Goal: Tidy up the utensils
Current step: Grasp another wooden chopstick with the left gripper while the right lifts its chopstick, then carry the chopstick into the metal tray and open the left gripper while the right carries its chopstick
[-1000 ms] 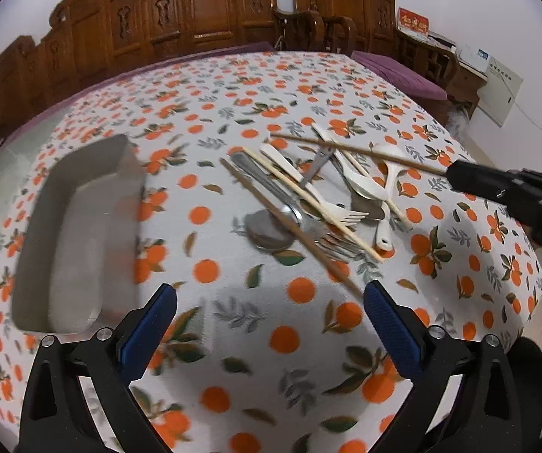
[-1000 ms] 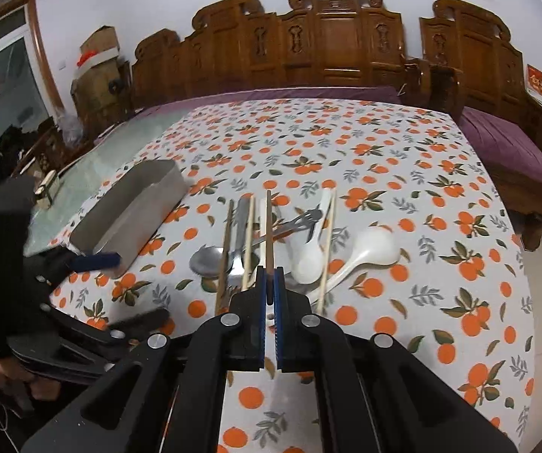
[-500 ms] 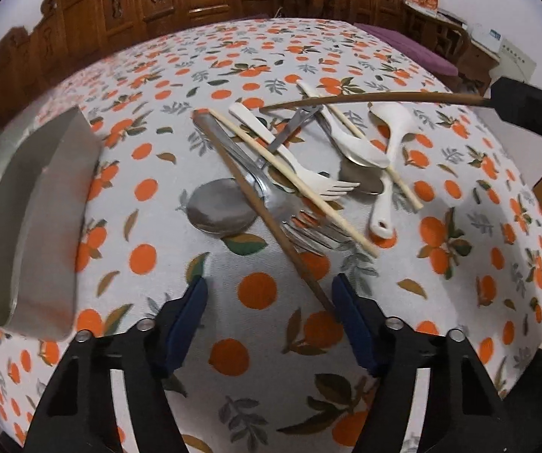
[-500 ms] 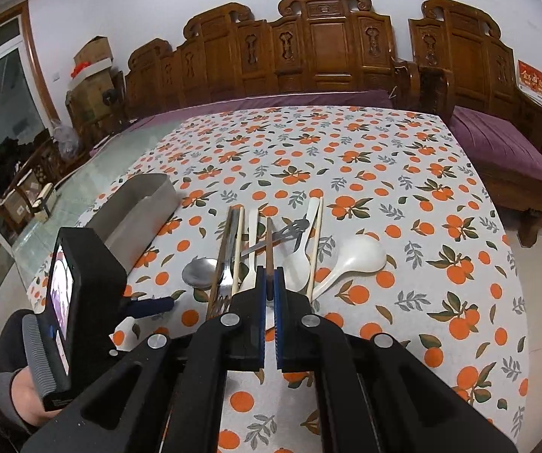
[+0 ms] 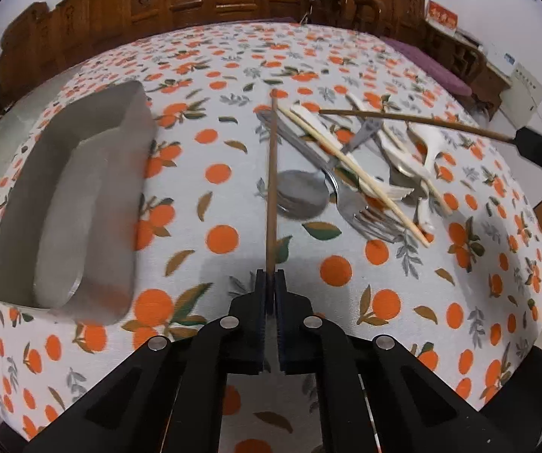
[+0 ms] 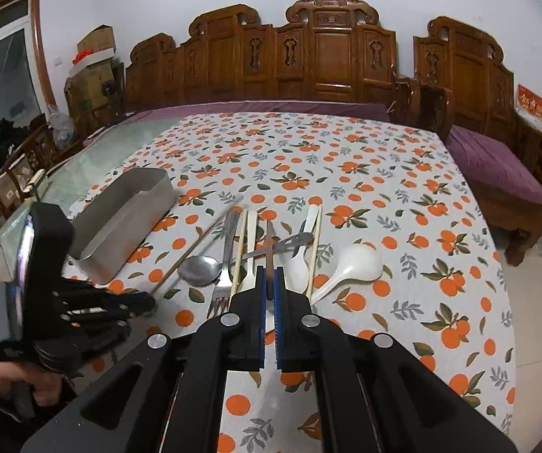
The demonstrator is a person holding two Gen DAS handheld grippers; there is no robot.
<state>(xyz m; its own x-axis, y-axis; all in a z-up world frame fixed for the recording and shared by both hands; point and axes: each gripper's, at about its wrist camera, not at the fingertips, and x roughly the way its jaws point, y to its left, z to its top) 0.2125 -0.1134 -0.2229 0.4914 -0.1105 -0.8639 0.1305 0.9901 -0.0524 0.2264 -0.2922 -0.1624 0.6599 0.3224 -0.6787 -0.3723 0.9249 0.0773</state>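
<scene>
My left gripper (image 5: pixel 270 277) is shut on the near end of a dark brown chopstick (image 5: pixel 272 173) that points away over the table. My right gripper (image 6: pixel 269 279) is shut on a second dark brown chopstick (image 6: pixel 269 249) and holds it above the pile; it also shows in the left wrist view (image 5: pixel 414 122). The pile holds a steel spoon (image 5: pixel 301 192), a steel fork (image 5: pixel 361 211), pale chopsticks (image 5: pixel 350 173) and white plastic spoons (image 6: pixel 350 264). A steel utensil tray (image 5: pixel 70 204) lies to the left.
The table wears an orange-print cloth (image 5: pixel 218 30) with bare glass at its left edge (image 6: pixel 93 162). Carved wooden chairs (image 6: pixel 331 49) line the far side. The table's right edge (image 6: pixel 497 264) drops to the floor.
My left gripper was open above the cloth; it has closed on the dark chopstick's near end and swung it straight. My right gripper has lifted with its chopstick.
</scene>
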